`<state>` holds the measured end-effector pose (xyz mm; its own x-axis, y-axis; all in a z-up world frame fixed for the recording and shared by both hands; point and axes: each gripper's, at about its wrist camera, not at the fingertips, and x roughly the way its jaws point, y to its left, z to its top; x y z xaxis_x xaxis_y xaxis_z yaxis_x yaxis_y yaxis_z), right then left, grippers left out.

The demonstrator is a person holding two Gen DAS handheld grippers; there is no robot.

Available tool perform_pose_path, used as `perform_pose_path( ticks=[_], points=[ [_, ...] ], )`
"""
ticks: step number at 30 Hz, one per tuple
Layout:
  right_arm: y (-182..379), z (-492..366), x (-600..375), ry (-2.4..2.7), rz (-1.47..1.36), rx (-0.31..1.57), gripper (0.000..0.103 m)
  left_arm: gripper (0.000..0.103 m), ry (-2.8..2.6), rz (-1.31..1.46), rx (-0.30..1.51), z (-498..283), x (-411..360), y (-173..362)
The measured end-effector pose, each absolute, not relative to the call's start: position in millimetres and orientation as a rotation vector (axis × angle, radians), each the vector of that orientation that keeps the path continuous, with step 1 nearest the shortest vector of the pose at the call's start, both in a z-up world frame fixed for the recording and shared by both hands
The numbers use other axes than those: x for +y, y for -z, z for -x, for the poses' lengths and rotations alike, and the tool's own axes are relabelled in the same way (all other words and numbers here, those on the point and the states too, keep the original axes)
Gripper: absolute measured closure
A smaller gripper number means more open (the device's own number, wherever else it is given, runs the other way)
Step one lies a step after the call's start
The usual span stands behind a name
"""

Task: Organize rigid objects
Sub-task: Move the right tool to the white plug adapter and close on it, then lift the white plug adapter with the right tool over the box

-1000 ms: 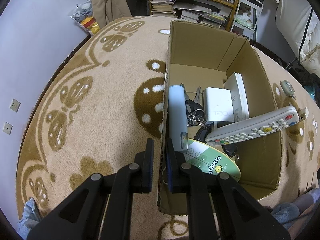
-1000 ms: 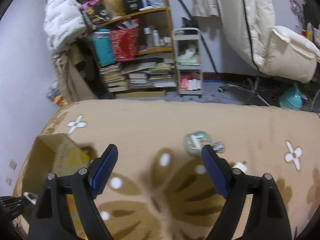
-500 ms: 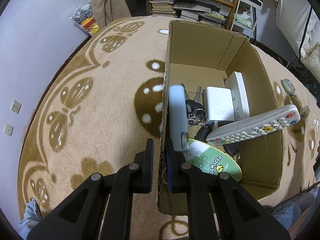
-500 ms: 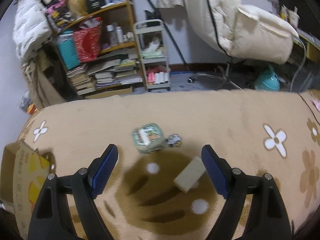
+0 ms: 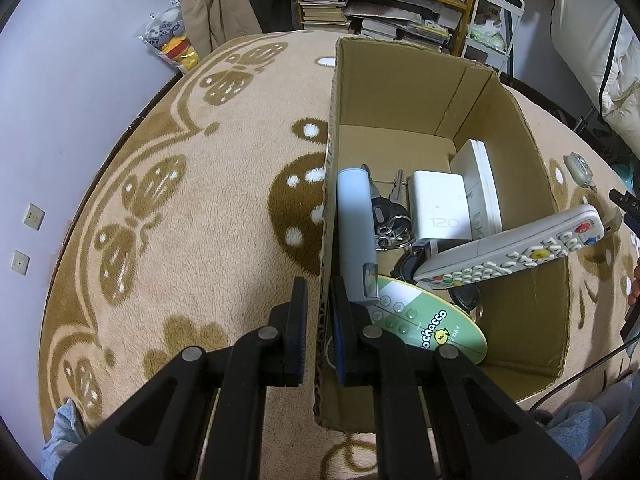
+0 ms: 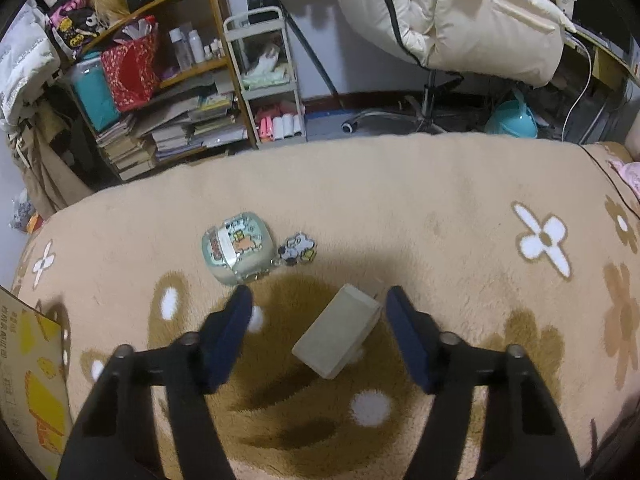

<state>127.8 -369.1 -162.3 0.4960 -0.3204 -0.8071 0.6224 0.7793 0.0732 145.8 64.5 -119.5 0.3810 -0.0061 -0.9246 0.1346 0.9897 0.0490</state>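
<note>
Left gripper point(image 5: 319, 322) clamps the cardboard box point(image 5: 532, 184) wall; remotes and keys already inside. Right gripper point(image 6: 319, 320), jaws just narrowing, straddles untouched beige block point(image 6: 336, 330) on rug; round tin point(image 6: 238, 252) remains.

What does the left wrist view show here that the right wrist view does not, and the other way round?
Left wrist only: the left gripper shut on the near wall of the cardboard box, and the box's contents: a white remote, a white charger, keys and a green oval device.

Right wrist only: the right gripper, its jaws just been closing, straddling a beige block without touching it, and a round case with a charm.

Both: the beige patterned rug, the box and the cluttered shelf.
</note>
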Motion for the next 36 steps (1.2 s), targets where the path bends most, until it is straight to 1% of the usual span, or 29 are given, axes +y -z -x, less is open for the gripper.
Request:
perform_pose_path(
  ticks=[1, 2, 4, 6, 7, 8, 10, 13, 19, 22, 29, 36],
  points=[
    [163.4, -127.8, -368.4, 0.596, -0.374, 0.883, 0.049, 0.092, 0.09, -0.123, 1.177, -145.8, 64.4, 119.4],
    [165.6, -128.5, -368.1, 0.6, -0.37, 0.893, 0.054, 0.092, 0.09, -0.122, 1.178, -145.8, 64.4, 119.5],
    [172.8, -129.7, -367.8, 0.59, -0.378, 0.923, 0.058, 0.092, 0.09, -0.121, 1.178, -145.7, 64.3, 119.5],
    [175.3, -129.7, -365.3, 0.589, -0.369, 0.916, 0.059, 0.092, 0.091, -0.122, 1.178, -145.7, 64.2, 119.5],
    [174.2, -129.5, -364.0, 0.596, -0.357, 0.907, 0.067, 0.092, 0.09, -0.122, 1.177, -145.7, 64.2, 119.5],
    [172.1, -128.6, -362.2, 0.611, -0.336, 0.898, 0.072, 0.092, 0.09, -0.122, 1.178, -145.7, 64.1, 119.4],
    [166.5, -126.1, -359.0, 0.629, -0.316, 0.873, 0.075, 0.092, 0.09, -0.123, 1.177, -145.8, 64.1, 119.5],
    [159.4, -121.1, -360.1, 0.628, -0.337, 0.848, 0.076, 0.092, 0.09, -0.123, 1.177, -145.7, 64.1, 119.5],
    [131.2, -109.1, -351.5, 0.593, -0.401, 0.747, 0.077, 0.092, 0.092, -0.117, 1.179, -146.0, 63.3, 119.6],
    [113.3, -111.5, -332.4, 0.552, -0.366, 0.698, 0.077, 0.092, 0.091, -0.12, 1.179, -146.2, 63.1, 119.7],
    [85.0, -126.1, -274.4, 0.4, -0.308, 0.647, 0.077, 0.092, 0.091, -0.12, 1.179, -146.4, 62.6, 119.8],
    [52.4, -145.1, -206.5, 0.245, -0.161, 0.599, 0.077, 0.091, 0.087, -0.137, 1.176, -147.3, 62.5, 119.3]
  ],
)
